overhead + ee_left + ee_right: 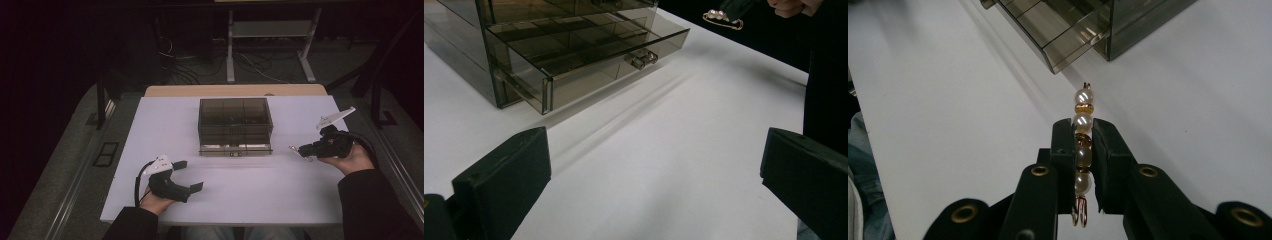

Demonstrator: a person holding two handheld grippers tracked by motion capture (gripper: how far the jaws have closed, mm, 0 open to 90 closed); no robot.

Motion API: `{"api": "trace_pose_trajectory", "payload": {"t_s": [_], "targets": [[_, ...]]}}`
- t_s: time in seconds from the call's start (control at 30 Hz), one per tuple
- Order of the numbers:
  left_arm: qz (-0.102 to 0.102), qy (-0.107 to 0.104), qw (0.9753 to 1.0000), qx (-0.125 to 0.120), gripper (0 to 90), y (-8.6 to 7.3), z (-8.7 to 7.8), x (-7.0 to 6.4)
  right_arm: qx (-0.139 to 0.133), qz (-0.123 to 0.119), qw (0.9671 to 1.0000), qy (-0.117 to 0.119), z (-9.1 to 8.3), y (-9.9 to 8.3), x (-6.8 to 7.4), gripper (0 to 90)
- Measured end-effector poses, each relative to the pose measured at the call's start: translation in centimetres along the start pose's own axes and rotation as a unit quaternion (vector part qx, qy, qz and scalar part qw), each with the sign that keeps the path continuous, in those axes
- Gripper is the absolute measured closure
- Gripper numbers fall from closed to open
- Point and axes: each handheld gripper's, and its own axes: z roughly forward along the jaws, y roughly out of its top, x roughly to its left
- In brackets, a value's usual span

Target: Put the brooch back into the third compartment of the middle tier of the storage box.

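Clearly the pin (1082,145), a gold safety-pin strung with pearls, is the thing in hand: the right gripper (1083,131) has its jaws closed on the middle of the bead row, so one pearl sticks out past the tips and the coiled end hangs back between the jaws. Held along its length like that, it cannot swing, and the free end leads, which should suit sliding it into a narrow slot. In the high view the pin (298,151) is in the air above the table (165,120), off to the right of the box (235,125) and pointing toward it. That smoky drawer box stands mid-table with its bottom drawer (589,50) pulled out toward the person, its dividers exposed; judging by this, the pin is meant for one of those compartments. The left gripper (190,176) rests low near the front edge with its jaws spread wide and nothing between them, well apart from the box, probably parked there so it can push the drawer in afterwards.
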Motion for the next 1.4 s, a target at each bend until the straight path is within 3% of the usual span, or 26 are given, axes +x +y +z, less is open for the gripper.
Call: {"api": "trace_pose_trajectory", "payload": {"t_s": [1.4], "targets": [[0.0, -0.002, 1.0, 0.001, 0.0, 0.0, 0.0, 0.0, -0.011, -0.04, 0.9991, -0.006, -1.5, 4.4, 1.8, 79.7]]}}
